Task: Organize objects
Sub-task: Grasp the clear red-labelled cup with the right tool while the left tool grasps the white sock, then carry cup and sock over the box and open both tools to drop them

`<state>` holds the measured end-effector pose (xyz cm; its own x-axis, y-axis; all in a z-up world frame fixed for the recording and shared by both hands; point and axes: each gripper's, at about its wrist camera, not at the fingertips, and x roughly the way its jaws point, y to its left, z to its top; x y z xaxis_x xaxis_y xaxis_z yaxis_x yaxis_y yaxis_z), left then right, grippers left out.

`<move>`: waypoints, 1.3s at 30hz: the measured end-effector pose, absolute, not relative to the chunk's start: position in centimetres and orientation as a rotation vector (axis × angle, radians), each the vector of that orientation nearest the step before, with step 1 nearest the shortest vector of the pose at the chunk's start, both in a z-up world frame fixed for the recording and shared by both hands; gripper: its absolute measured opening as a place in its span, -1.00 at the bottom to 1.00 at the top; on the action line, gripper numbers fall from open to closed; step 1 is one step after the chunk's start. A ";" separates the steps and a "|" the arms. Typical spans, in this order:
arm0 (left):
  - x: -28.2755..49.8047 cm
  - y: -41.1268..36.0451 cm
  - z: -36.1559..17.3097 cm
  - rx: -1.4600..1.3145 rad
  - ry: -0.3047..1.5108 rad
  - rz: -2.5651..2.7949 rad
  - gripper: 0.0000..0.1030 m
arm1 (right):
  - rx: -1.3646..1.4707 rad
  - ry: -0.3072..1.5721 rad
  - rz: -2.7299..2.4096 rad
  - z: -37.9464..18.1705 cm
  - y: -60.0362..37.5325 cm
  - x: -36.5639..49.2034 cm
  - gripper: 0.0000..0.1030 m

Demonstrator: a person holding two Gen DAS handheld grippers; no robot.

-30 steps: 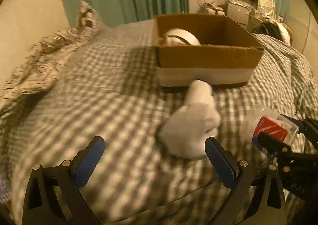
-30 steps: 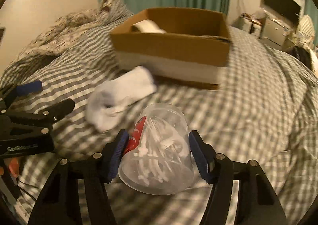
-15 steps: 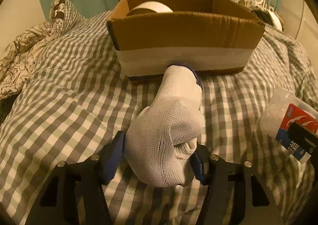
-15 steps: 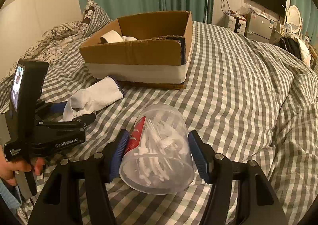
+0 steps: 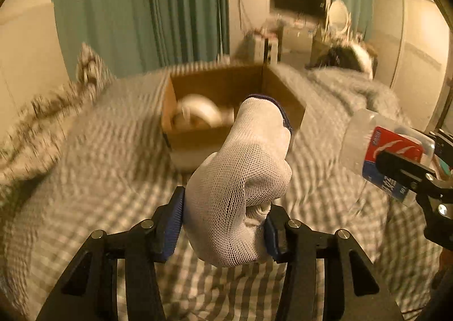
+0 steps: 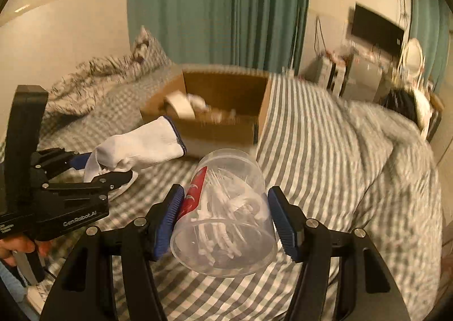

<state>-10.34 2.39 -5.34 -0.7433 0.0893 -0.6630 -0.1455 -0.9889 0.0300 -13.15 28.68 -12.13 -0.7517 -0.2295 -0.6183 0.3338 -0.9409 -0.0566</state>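
Left gripper (image 5: 223, 221) is clamped on the glove (image 5: 240, 193), right gripper (image 6: 226, 221) on the tub (image 6: 223, 219), both above the bed (image 6: 325, 151). Box (image 6: 215, 111) sits at 12 o'clock. Floppy glove could snag the box rim; slick tub might slip.

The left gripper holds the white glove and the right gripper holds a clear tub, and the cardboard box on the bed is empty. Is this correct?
Not quite: the cardboard box is not empty. The right wrist view shows white items inside. The left gripper does hold the white glove, the right gripper the clear tub.
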 end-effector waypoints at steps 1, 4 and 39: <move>-10.3 2.2 -3.8 -1.020 0.125 2.833 -0.03 | 0.886 0.248 -2.684 -11.3 28.6 -12.9 0.18; -11.1 1.7 -0.6 -0.938 0.133 2.857 -0.03 | 0.769 0.299 -2.698 -7.8 28.0 -12.9 0.18; -35.4 2.9 -5.5 -1.205 0.116 2.753 0.07 | 0.967 0.128 -2.600 -11.8 24.4 -40.5 0.19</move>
